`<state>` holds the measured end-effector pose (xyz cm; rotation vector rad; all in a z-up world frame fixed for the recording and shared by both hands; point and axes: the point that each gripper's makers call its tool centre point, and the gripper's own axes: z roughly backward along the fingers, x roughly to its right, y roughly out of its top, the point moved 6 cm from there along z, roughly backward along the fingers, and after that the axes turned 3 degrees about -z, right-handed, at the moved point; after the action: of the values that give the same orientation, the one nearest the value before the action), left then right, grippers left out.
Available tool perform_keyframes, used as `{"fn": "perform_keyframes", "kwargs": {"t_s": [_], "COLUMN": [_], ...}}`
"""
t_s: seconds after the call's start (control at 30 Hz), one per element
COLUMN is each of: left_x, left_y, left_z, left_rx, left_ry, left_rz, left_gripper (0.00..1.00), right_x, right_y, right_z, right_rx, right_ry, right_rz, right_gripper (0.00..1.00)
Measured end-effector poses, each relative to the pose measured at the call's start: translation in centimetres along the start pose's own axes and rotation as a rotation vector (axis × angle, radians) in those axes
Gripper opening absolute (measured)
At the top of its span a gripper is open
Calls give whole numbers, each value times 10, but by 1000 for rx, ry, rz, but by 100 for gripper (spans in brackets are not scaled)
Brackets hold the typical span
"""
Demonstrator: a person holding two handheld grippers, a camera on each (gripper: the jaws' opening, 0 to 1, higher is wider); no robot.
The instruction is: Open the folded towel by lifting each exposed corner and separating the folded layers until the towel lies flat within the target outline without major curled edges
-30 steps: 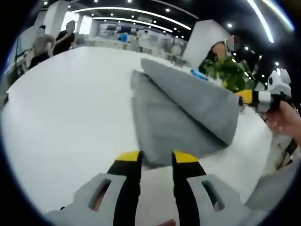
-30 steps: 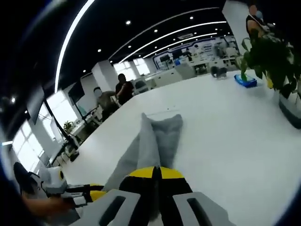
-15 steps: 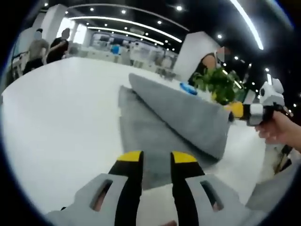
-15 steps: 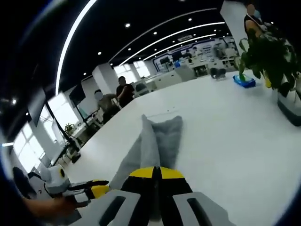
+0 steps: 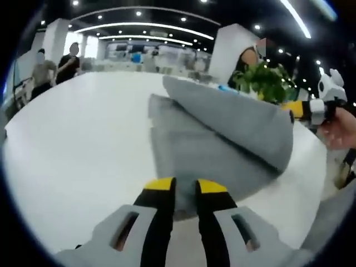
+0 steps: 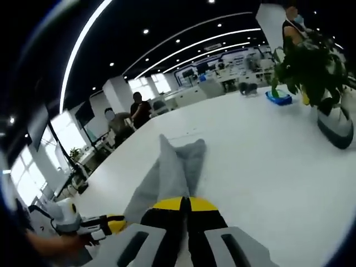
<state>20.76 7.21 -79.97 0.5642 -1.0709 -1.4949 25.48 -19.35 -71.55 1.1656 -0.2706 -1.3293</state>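
— Where do we find the towel?

— On the white desk, grey, with its upper layer peeled up into a sloping sheet over the lower one. In the right gripper view it runs away from us as a raised ridge.

— And our left hand-held gripper?

— Its yellow-tipped jaws stand slightly apart at the towel's near edge, which lies between them; we cannot tell whether they pinch it.

— The right hand-held gripper?

— Clenched on the towel's lifted corner, jaws together. From the left gripper view we see it at the raised fold's far end. A potted plant stands well apart on the desk.
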Motion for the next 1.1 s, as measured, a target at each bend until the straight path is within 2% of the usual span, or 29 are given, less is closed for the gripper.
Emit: {"fn": "perform_keyframes", "kwargs": {"t_s": [0.07, 0.37, 0.87, 1.1], "left_x": [-2, 0, -1, -1], "left_y": [0, 0, 0, -1], "left_z": [0, 0, 1, 1], "left_rx": [8, -11, -10, -12], "left_ry": [-5, 6, 0, 1], "left_rz": [52, 3, 19, 22], "left_gripper": [12, 11, 11, 11], "right_x": [8, 43, 66, 79], "right_y": [0, -3, -7, -17], "right_z": [5, 31, 51, 63], "right_rx": [7, 42, 40, 5], "right_ry": [-12, -92, -194, -236], "right_rz": [-25, -94, -68, -54], "right_gripper": [0, 0, 0, 0]}}
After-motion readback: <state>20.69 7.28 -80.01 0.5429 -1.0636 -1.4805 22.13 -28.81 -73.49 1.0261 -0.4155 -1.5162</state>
